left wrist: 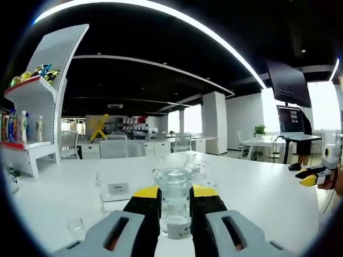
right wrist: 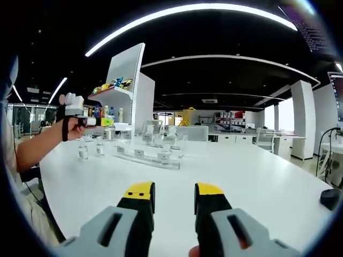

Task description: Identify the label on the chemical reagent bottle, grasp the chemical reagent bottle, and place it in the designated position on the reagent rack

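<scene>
A clear glass reagent bottle (left wrist: 174,206) with a white label low on its front stands between the yellow-tipped jaws of my left gripper (left wrist: 174,191), which is shut on it above the white table (left wrist: 257,198). Just left of it is the clear reagent rack (left wrist: 115,195) with a small label card. In the right gripper view, the rack (right wrist: 153,159) lies far across the table with several small bottles (right wrist: 83,152) on and near it. My right gripper (right wrist: 174,194) is open over the table with nothing between its fingers. The left gripper (right wrist: 80,119) hangs at the left, held by a person's hand.
A white shelf unit (left wrist: 43,107) with coloured items stands at the table's left end. A small clear bottle (left wrist: 75,227) sits near the front left. A black mouse-like object (right wrist: 329,199) lies at the right edge. Desks, chairs and a monitor stand behind.
</scene>
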Tool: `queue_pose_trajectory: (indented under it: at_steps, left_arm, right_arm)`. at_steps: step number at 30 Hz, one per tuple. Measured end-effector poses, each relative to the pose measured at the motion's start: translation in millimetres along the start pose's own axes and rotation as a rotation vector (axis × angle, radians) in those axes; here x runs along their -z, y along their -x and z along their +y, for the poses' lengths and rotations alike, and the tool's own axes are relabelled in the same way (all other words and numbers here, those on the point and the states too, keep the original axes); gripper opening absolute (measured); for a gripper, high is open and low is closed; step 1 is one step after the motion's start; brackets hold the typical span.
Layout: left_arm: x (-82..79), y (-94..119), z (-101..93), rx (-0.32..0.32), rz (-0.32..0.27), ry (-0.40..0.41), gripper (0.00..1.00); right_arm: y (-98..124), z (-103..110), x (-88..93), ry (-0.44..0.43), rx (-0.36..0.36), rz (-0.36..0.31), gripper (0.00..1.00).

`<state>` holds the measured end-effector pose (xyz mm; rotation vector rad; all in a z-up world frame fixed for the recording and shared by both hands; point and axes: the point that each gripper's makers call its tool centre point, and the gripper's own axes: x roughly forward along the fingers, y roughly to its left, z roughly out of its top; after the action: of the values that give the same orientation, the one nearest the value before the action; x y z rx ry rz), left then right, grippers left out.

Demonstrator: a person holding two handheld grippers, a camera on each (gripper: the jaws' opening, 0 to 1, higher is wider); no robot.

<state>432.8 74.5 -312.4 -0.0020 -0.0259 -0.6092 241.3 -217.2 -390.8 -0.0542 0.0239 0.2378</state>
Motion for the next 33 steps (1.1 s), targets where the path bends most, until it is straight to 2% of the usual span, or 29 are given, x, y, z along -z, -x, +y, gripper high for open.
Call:
queue_pose_trajectory:
  at_steps: [12, 14, 20, 33]
  left_arm:
    - [-1.6, -29.9, 8.2, -0.017, -0.017, -0.002, 0.2]
    - [-1.9, -30.5, 2.9, -0.021, -0.02, -0.003, 0.2]
    - [-1.0, -44.3, 2.9, -0.026, -0.023, -0.001, 0.2]
    - [-5.5, -71.7, -7.0, 0.002, -0.022, 0.0, 0.2]
  right_arm:
    - [-2.8, -0.6, 6.7, -0.002, -0.002, 0.014, 0.29]
    - [-2.7, -1.0, 7.8, 0.0, -0.002, 0.014, 0.29]
    - [-2.1, -1.8, 8.2, 0.006, -0.002, 0.017, 0.29]
    - [-1.7, -6.4, 9.8, 0.021, 0.013, 0.033, 0.29]
